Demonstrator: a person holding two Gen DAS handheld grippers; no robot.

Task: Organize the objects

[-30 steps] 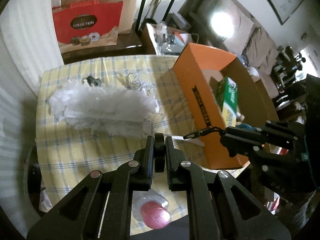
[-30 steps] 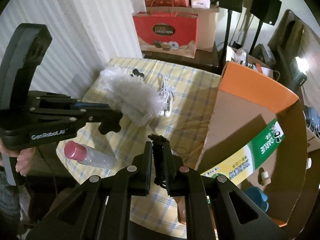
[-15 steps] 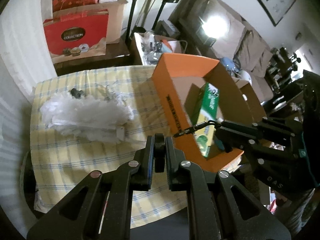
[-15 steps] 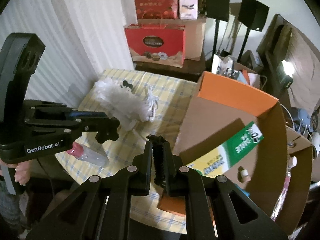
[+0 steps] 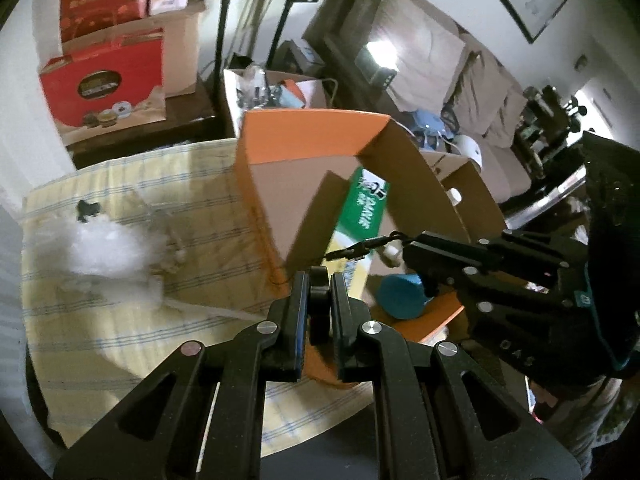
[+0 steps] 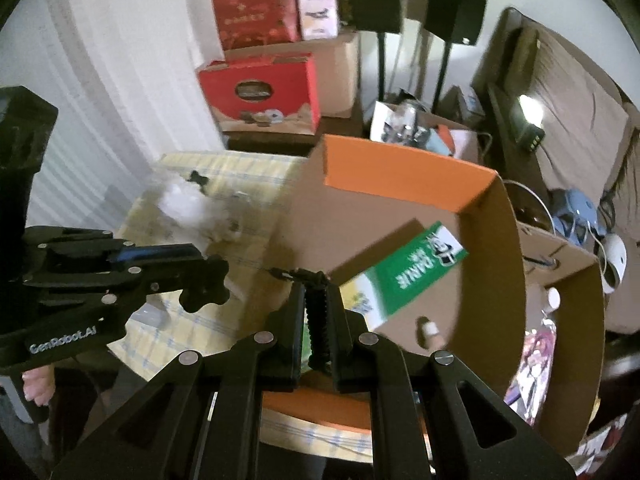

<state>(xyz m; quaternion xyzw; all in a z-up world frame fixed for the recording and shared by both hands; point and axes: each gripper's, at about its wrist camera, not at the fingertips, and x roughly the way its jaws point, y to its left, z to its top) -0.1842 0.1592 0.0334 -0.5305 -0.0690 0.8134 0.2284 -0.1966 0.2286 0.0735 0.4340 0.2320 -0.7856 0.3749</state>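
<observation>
Currently, table [image 5: 120, 344] with yellow checked cloth carries an orange cardboard box [image 5: 304, 136] at its right edge, open top. Inside the box: a green-and-white carton [image 5: 362, 216] leaning against a brown divider, a blue cup [image 5: 400, 296] on the floor near the front wall, a small white bottle [image 6: 430, 330] beside it. White fluffy bundle [image 5: 108, 248] lies on the cloth toward the left edge, a tangle of white cord [image 6: 232, 228] just beside it, a small black clip [image 5: 87, 210] near the far left corner.

Left gripper [image 5: 319, 280]: fingers pressed together on a small black piece, over the box's front wall. Right gripper [image 6: 318, 308]: pinching a black ridged clip [image 6: 316, 316], held above the box interior.
</observation>
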